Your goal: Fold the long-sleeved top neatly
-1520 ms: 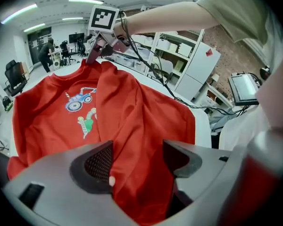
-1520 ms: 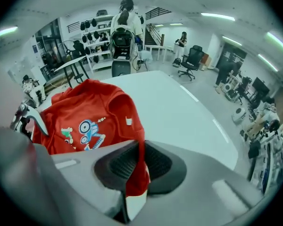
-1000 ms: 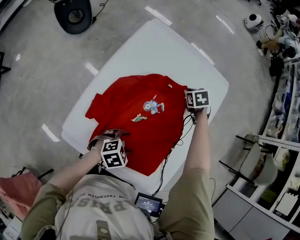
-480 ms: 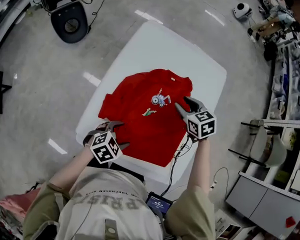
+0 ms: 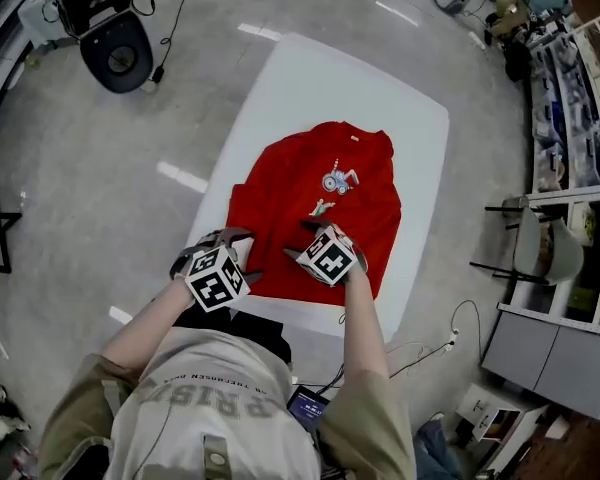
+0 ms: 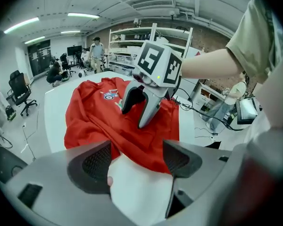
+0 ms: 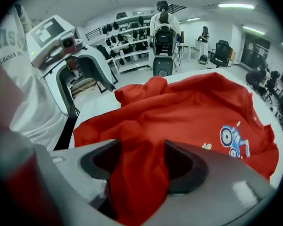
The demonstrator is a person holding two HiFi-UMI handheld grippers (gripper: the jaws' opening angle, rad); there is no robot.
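Note:
The red long-sleeved top [image 5: 320,193], with a small blue print [image 5: 337,180] on its chest, lies on the white table [image 5: 330,78]. My right gripper [image 5: 320,230] hangs over the near middle of the top. Its jaws have just been opening, and a bunched fold of red cloth [image 7: 141,173] lies loosely between them in the right gripper view [image 7: 141,161]. My left gripper [image 5: 220,243] stands open at the near left corner of the top. Between its jaws [image 6: 137,154] show bare table and the red hem [image 6: 132,145]. The right gripper [image 6: 141,105] is ahead of it.
A black round base [image 5: 120,53] stands on the floor at far left. Shelving [image 5: 580,118] and a chair [image 5: 540,253] line the right side. Cables and a small screen [image 5: 305,405] hang by the table's near edge. People stand far off in the room [image 7: 162,22].
My right gripper has swept from the top's far right edge to its near middle, and its jaws have opened. The left gripper has shifted slightly at the near left corner.

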